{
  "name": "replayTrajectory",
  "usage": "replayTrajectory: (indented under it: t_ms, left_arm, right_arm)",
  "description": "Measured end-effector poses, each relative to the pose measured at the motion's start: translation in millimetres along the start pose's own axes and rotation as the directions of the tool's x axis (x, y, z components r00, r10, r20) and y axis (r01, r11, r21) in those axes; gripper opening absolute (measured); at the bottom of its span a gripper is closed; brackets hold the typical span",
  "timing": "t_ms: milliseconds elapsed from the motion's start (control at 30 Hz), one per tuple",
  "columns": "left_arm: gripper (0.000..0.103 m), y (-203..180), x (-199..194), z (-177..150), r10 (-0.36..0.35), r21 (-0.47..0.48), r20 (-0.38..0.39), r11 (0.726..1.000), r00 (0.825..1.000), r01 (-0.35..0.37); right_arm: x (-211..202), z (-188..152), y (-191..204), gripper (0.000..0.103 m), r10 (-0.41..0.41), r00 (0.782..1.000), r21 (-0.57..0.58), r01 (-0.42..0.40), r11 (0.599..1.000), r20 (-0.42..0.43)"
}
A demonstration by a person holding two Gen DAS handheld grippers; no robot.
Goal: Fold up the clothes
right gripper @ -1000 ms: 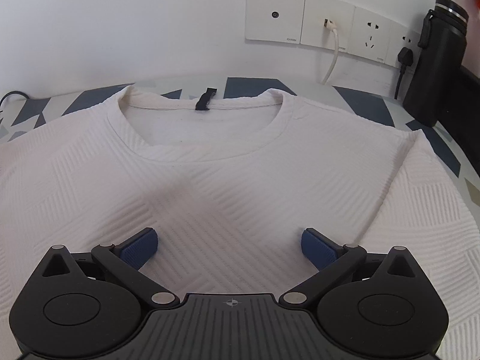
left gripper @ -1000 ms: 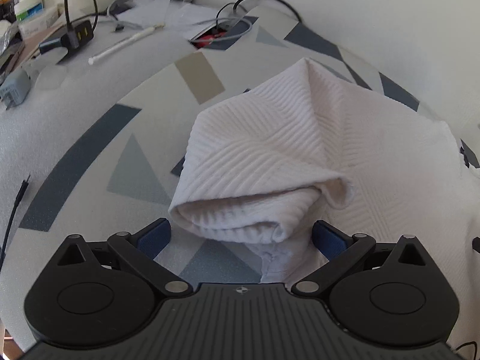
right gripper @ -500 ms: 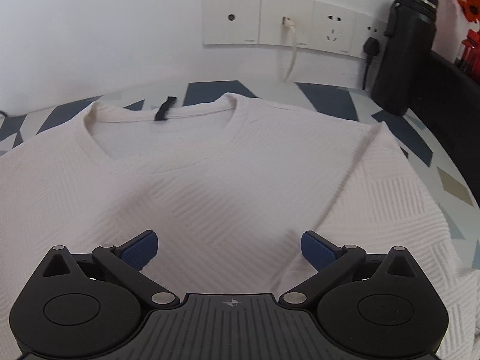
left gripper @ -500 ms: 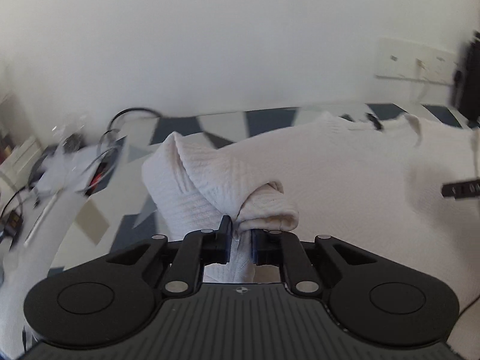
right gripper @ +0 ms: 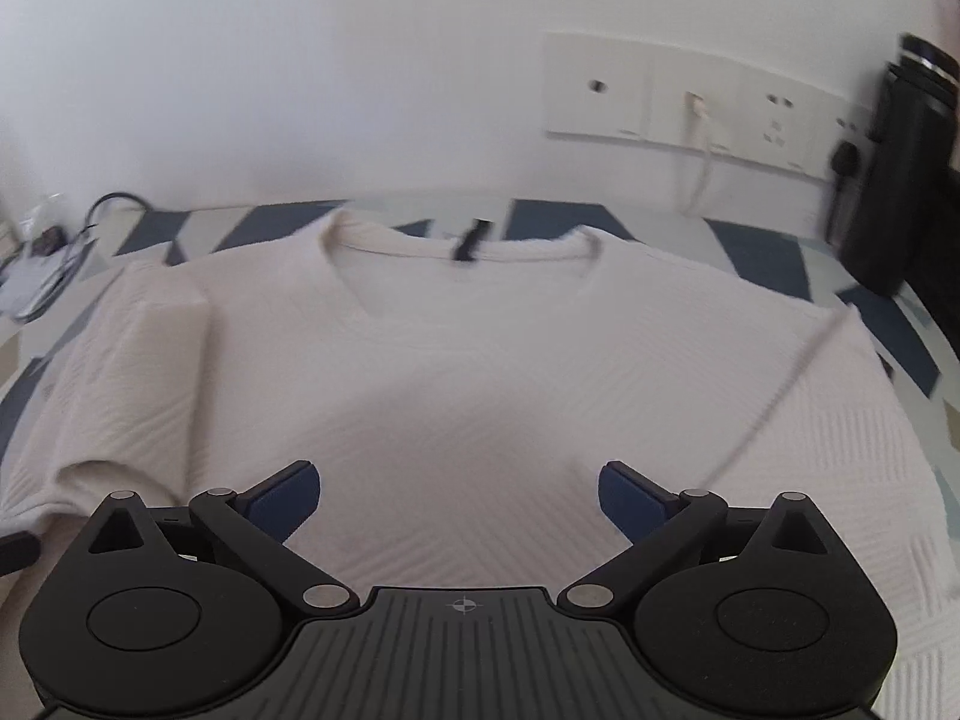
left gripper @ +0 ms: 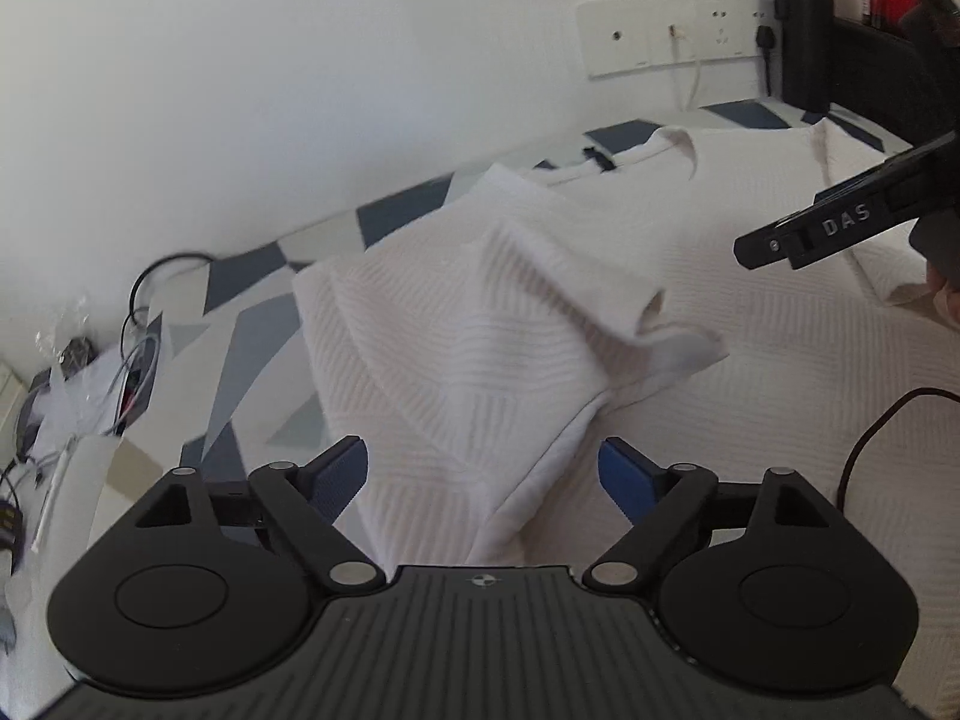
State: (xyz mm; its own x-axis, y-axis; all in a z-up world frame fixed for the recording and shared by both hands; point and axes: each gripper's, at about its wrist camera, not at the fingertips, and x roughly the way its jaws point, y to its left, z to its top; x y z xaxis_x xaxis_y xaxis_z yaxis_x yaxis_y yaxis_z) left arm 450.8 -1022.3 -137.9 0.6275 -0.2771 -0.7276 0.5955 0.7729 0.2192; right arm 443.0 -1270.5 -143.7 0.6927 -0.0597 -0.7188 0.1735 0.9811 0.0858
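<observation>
One white textured sweater [right gripper: 480, 372] lies spread flat, front up, on a tabletop [left gripper: 252, 324] covered in a grey, white and navy geometric pattern. Its neckline points toward the wall, with a small black tag [right gripper: 468, 243] at the collar.

The left hand-held gripper [left gripper: 483, 471] sits above the sweater's left side. Its jaws have just been opening and now stand wide; the blue pads [left gripper: 339, 471] touch no fabric. Directly ahead of it, the left sleeve [left gripper: 498, 324] lies folded inward over the sweater body, its cuff end loose and slightly raised.

The right hand-held gripper [right gripper: 459, 495] hovers over the lower middle of the sweater, jaws spread wide and holding nothing (in the left wrist view, one of its black fingers reaches in from the right edge).

Count: one sweater, two hand-held grippers.

Surroundings: a white socket panel [right gripper: 690, 102] on the wall with a white cable plugged in, a black bottle [right gripper: 900, 168] standing at the right by the wall, and a tangle of cables and plastic wrapping [left gripper: 102, 372] at the far left. A thin dark red cable [left gripper: 870, 438] crosses the sweater's lower right area.
</observation>
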Motion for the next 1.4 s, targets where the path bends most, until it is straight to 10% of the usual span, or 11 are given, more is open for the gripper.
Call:
replayTrajectory:
  t_ms: [167,300,667,733,867,1133,1200,1233,1400]
  left_arm:
    - [0.086,24.2,14.5,-25.6,0.069,-0.115,-0.11,0.99,0.992,-0.081]
    - [0.086,56.4,4.2,-40.1,0.134,-0.292,-0.108,0.943,0.985,-0.16]
    - [0.09,94.0,-4.4,-67.8,0.275,-0.409,-0.167,0.855,0.947,-0.32]
    - [0.091,101.9,-3.3,-74.8,0.264,-0.434,-0.182,0.843,0.947,-0.318]
    - [0.094,106.7,-0.5,-83.4,0.263,-0.427,-0.186,0.846,0.947,-0.319]
    - [0.096,108.4,0.4,-87.6,0.238,-0.423,-0.171,0.859,0.956,-0.289]
    - [0.097,109.2,1.2,-88.0,0.232,-0.422,-0.174,0.86,0.957,-0.286]
    - [0.097,109.9,1.5,-88.1,0.229,-0.424,-0.176,0.86,0.957,-0.284]
    - [0.097,112.1,1.9,-88.4,0.216,-0.418,-0.172,0.868,0.961,-0.27]
  right_arm:
    - [4.1,10.8,35.5,0.098,0.145,0.989,-0.093,-0.144,0.985,-0.002]
    - [20.0,12.8,55.3,0.096,0.119,0.992,-0.178,-0.125,0.976,-0.046]
    - [46.8,5.3,116.5,0.081,0.201,0.971,-0.297,-0.232,0.926,-0.13]
    - [46.7,3.4,126.9,0.069,0.219,0.967,-0.333,-0.251,0.909,-0.132]
    - [43.5,12.0,125.0,0.002,0.253,0.963,-0.292,-0.27,0.917,-0.095]
    - [24.4,48.6,61.6,0.007,0.006,0.991,-0.079,0.004,0.997,0.13]
    - [31.4,44.7,50.9,0.045,-0.061,0.994,-0.064,0.067,0.996,0.092]
    - [34.6,41.5,46.8,0.048,-0.085,0.994,-0.058,0.089,0.994,0.069]
    - [24.2,20.5,25.5,0.045,0.045,0.999,0.109,-0.045,0.993,0.006]
